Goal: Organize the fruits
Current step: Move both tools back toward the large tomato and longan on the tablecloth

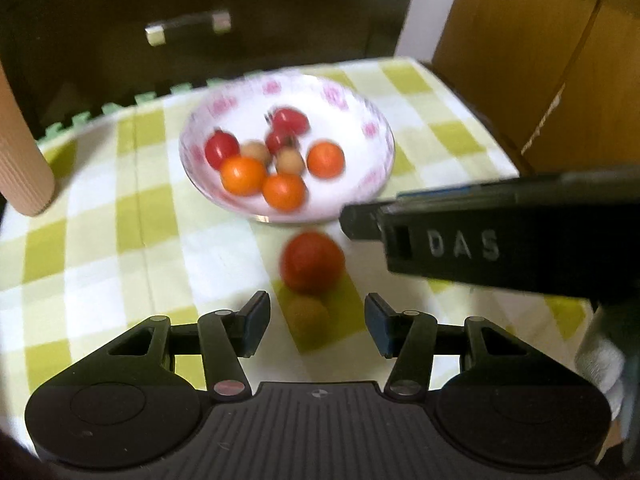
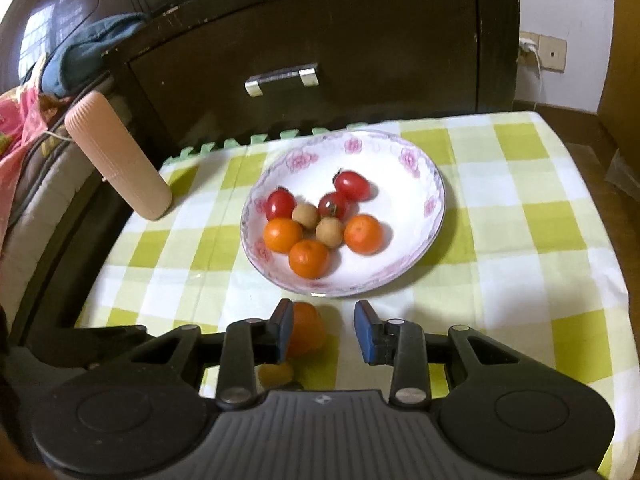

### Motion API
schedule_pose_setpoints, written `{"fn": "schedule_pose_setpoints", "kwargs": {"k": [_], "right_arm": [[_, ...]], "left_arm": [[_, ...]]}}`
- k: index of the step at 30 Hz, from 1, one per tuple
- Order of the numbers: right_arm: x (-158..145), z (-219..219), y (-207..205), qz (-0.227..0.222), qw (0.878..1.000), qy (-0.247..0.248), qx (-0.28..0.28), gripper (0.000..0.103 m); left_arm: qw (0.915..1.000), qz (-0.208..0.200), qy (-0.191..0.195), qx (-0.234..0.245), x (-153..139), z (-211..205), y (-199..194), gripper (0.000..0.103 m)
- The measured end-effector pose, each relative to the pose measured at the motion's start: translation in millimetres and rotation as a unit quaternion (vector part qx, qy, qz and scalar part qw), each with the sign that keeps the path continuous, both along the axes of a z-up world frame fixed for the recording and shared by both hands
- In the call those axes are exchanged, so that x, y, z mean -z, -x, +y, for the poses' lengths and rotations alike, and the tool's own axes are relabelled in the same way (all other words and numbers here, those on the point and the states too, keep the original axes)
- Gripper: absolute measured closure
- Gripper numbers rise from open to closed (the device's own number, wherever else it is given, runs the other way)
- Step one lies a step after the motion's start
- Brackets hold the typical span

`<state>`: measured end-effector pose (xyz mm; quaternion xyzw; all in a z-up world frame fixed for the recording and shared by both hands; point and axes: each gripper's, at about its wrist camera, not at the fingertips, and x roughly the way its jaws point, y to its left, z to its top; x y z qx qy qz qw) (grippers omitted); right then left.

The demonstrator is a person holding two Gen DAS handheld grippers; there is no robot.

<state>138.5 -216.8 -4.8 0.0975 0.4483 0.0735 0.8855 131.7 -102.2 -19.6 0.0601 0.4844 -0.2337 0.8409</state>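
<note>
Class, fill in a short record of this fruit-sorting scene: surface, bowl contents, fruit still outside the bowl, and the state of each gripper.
surface: green-and-white checked cloth
bowl contents: three oranges, three cherry tomatoes, two small tan fruits
outside bowl: one orange fruit and one small tan fruit, on the cloth in front of it
left gripper: jaws open, holding nothing
right gripper: jaws open, holding nothing

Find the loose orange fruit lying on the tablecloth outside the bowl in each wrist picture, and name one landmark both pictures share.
Left wrist view: the loose orange fruit lies centre, just below the bowl, ahead of the open left claw.
Right wrist view: the same fruit sits low centre, against the inner face of the left finger of the open right claw, partly hidden.
Shared landmark: the metal drawer handle.
</note>
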Motion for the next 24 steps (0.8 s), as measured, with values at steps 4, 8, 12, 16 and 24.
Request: {"fn": "schedule_pose_setpoints", "kwargs": {"k": [4, 8, 12, 16, 24], "right_arm": [[5, 0, -1, 0.008, 1.0, -0.004, -0.001, 0.07], [9, 3, -3, 0.015, 1.0, -0.005, -0.005, 0.07], [14, 8, -7, 0.023, 1.0, -0.007, -0.01, 0.07], [18, 14, -10, 0.028, 0.999, -0.009, -0.014, 0.07], [32, 23, -18, 0.048, 0.999, -0.011, -0.023, 0.064]], "left_arm": [[1.0, 0.002, -0.007, -0.004, 10, -3, -3, 0.046], [0.9997, 0.001, -0.022, -0.004, 19, -4, -4, 0.06], [0.9997, 0.012, -0.017, -0.01, 24, 0, -7, 0.066], [0.9997, 0.003, -0.025, -0.007, 21, 2, -4, 0.069], [0.9997, 0.012, -0.02, -0.01, 21, 11, 0, 0.069]]}}
